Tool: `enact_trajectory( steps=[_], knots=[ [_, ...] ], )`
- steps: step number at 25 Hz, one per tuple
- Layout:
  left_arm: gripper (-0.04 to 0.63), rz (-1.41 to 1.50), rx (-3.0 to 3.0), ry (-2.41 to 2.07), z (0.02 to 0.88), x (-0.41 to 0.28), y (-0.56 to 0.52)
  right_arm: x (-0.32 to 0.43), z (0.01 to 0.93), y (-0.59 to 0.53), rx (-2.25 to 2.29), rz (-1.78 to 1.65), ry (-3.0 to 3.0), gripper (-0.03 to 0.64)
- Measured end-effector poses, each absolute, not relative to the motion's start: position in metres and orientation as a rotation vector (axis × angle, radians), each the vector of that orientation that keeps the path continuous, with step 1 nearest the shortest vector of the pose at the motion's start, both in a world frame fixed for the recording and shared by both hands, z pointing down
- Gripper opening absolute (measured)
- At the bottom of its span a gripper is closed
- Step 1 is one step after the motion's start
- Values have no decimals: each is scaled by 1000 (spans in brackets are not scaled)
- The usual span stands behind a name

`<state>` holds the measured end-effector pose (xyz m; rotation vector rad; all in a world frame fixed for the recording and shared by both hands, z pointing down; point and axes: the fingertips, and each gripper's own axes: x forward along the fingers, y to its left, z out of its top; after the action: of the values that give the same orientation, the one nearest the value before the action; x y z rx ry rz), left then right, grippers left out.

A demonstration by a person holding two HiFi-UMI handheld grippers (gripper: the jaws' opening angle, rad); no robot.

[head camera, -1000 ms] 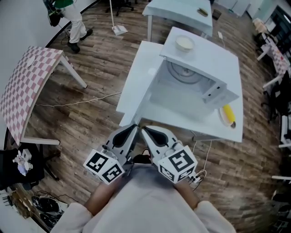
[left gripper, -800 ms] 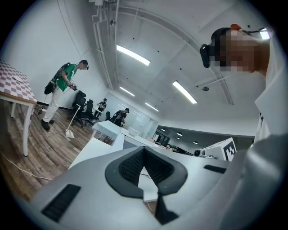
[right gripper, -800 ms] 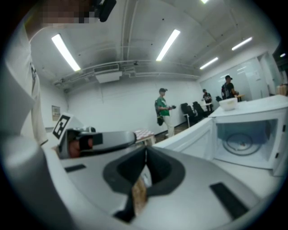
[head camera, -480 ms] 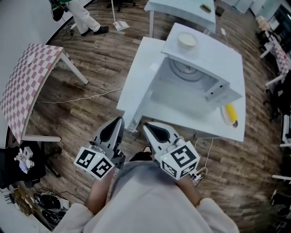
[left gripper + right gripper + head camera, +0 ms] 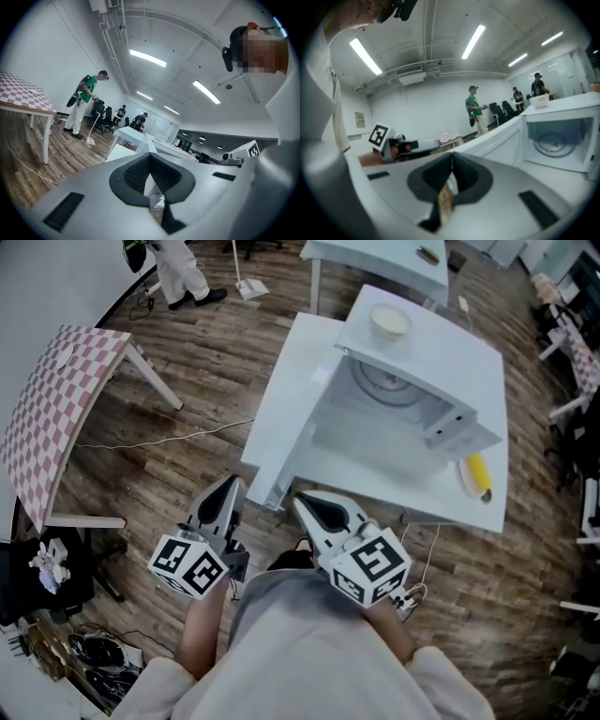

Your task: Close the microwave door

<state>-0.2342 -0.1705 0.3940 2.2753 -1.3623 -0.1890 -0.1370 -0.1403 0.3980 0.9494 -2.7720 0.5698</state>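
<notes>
Above a wood floor [image 5: 187,371], our white table [image 5: 422,505] carries the microwave [image 5: 412,362], bowl [image 5: 389,322] on top, its door [image 5: 281,409] swung open towards us. We hold the left gripper [image 5: 228,488] and right gripper [image 5: 303,503] clenched empty, near it.

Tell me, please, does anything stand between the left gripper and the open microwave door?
Nothing visible does. The left gripper, jaws shut, is just short of the near corner of the open microwave door, with only wooden floor between them. The door's path to the cavity also looks free.
</notes>
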Motion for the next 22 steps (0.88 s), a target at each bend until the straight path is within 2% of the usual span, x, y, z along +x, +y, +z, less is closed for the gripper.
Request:
enact_trajectory(
  steps=[22],
  knots=[
    [17, -132, 2231, -1303, 426, -235, -162, -136, 407, -129, 973, 629, -2749, 23]
  ],
)
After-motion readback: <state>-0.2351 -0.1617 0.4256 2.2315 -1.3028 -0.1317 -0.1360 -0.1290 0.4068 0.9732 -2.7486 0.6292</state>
